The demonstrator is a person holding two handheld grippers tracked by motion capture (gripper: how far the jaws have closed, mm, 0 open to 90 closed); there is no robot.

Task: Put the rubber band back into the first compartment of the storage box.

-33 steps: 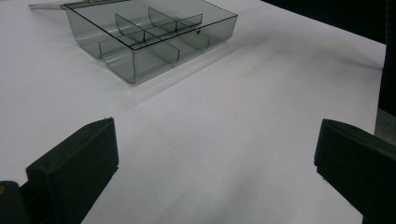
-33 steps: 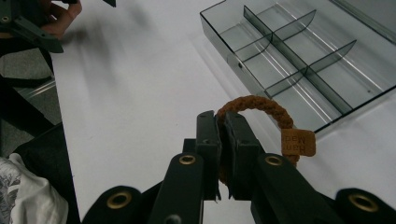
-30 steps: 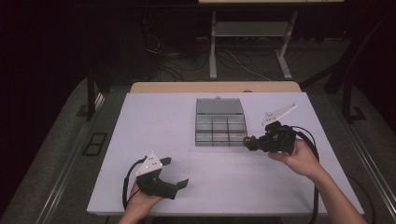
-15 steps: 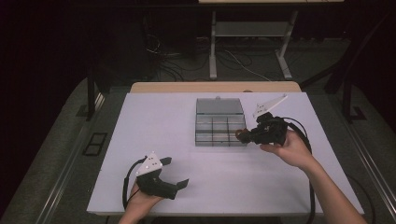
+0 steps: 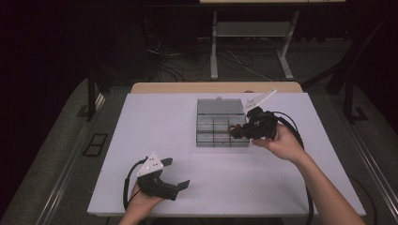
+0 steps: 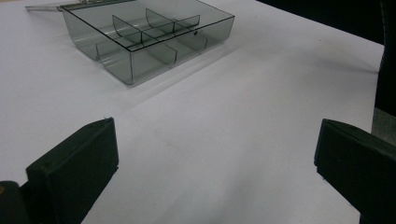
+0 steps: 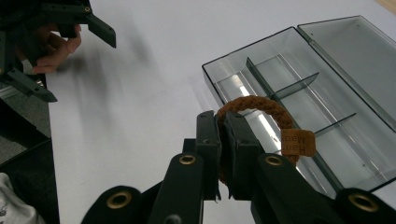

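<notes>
The right gripper (image 7: 223, 140) has its fingers (image 7: 208, 140) pressed together on a brown braided bracelet (image 7: 261, 106), pinching one side of the loop so the rest arcs up and away beyond the fingertips. A small tan tag (image 7: 298, 142) on the bracelet sits just to the far side of the fingers. Directly beyond and below the held loop lies a clear divided box (image 7: 327, 112) on the white counter (image 7: 140, 116), its lid folded flat open behind it. In the high view the right gripper (image 5: 237, 131) reaches over the box's (image 5: 220, 124) near right edge, so the bracelet (image 5: 233, 129) hangs above the compartments there.

The left gripper (image 5: 176, 174) rests low on the counter (image 5: 164, 122) near its front edge, well apart from the box, its fingers (image 6: 79, 168) spread wide with bare counter between them and the box (image 6: 149, 37) far ahead of the fingertips.
</notes>
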